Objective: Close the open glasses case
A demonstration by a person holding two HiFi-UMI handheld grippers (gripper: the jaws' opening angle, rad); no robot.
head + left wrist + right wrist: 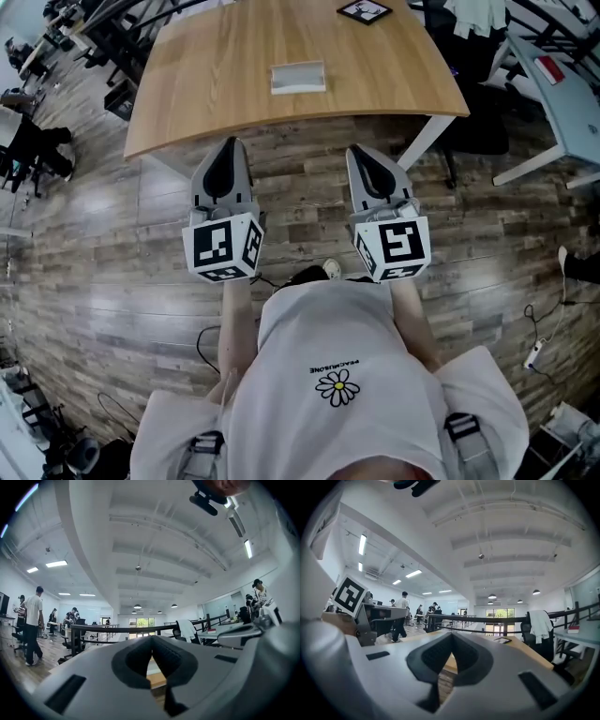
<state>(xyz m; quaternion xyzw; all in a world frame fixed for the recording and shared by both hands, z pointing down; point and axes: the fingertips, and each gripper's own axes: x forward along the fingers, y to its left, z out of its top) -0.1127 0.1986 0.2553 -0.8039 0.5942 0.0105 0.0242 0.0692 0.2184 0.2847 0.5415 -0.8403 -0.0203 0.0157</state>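
Observation:
An open whitish glasses case (pixel 298 77) lies on the wooden table (pixel 216 84), near its middle. My left gripper (pixel 229 148) and right gripper (pixel 360 156) are held level side by side over the floor, just short of the table's near edge and well apart from the case. Both are shut with nothing between the jaws. In the left gripper view the left gripper (pixel 152 641) has its pads meeting at the tip, with the table edge (pixel 157 679) seen through the gap below. The right gripper (pixel 452 639) looks the same in the right gripper view.
A black-and-white marker card (pixel 364 11) lies at the table's far edge. A white table leg (pixel 422 142) stands right of my right gripper. Chairs and another desk (pixel 562 103) crowd the right side. People (pixel 32 620) stand far off in the room.

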